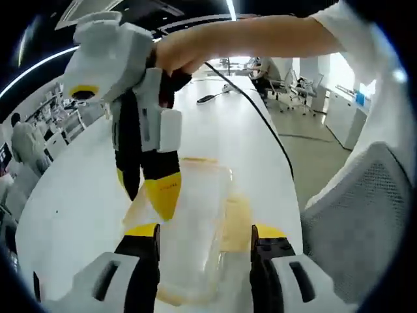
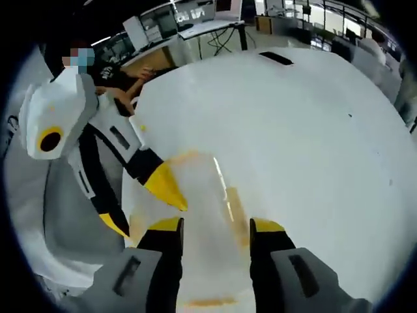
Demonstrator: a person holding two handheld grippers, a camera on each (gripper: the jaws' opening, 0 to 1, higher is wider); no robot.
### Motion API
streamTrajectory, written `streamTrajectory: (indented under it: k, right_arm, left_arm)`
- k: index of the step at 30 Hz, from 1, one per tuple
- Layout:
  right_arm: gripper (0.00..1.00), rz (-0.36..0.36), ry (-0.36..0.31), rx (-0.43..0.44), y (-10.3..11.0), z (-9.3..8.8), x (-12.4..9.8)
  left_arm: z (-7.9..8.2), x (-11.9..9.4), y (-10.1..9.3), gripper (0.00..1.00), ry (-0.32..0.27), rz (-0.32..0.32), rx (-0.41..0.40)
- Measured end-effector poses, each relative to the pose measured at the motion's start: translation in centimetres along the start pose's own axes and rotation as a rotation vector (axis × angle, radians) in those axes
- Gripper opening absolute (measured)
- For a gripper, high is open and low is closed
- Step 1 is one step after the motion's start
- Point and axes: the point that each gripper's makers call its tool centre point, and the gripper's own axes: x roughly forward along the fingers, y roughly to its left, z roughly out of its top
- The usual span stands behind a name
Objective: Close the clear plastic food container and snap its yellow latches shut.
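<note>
Clear container (image 1: 195, 222) sits near white table's (image 1: 85, 189) edge, both grippers around it.

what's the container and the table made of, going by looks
Container: looks like clear, glossy plastic, since the table shows through it; its latches look like translucent yellow plastic. Table: a smooth white top with a soft sheen, perhaps laminate; the exact material is not clear.
</note>
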Motion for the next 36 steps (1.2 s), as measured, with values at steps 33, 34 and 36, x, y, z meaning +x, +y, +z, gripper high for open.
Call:
streamTrajectory:
  k: [33,34,36]
  right_arm:
    - [0.35,0.105,0.203,-0.052,0.7,-0.2,0.6]
    - [0.35,0.104,0.205,-0.052,0.7,-0.2,0.6]
    - [0.34,0.101,0.21,-0.059,0.7,-0.2,0.6]
  left_arm:
    - [-0.6,0.7,0.5,0.45,0.092,0.058,0.192]
    - [-0.6,0.7,0.5,0.44,0.092,0.056,0.19]
    - [-0.6,0.7,0.5,0.44,0.093,0.056,0.188]
